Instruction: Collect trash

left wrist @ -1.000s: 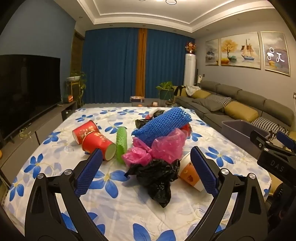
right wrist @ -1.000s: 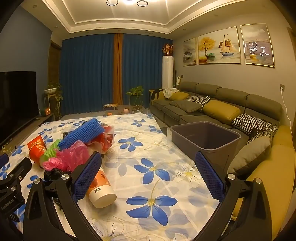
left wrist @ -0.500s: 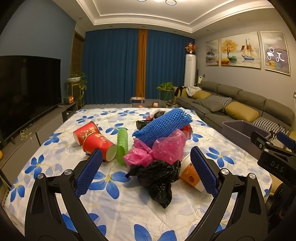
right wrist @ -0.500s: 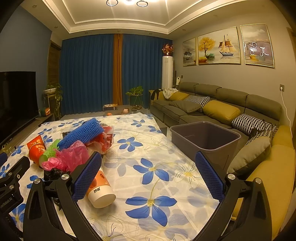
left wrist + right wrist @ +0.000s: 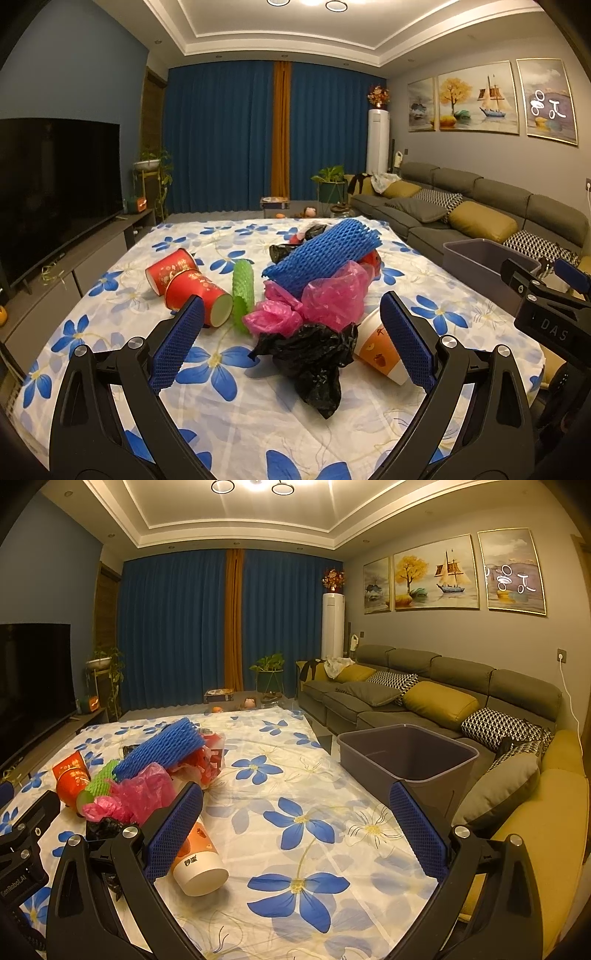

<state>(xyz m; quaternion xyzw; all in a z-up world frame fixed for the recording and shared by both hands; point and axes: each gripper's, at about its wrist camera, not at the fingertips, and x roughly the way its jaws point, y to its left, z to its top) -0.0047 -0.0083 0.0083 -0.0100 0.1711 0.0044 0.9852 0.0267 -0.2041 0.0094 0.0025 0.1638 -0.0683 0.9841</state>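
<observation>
Hovering low over the flowered bench (image 5: 229, 417), the left hand-held gripper (image 5: 291, 343) is spread wide and empty; the right hand-held gripper (image 5: 295, 827) is spread likewise. Just ahead lies a black bag (image 5: 314, 358) beside a white-and-orange cup (image 5: 197, 864). Behind them sit a pink bag (image 5: 321, 299), blue foam net (image 5: 321, 254), green net (image 5: 243, 288) and two red cups (image 5: 184, 278). Off the right edge stands a grey bin (image 5: 406, 757).
</observation>
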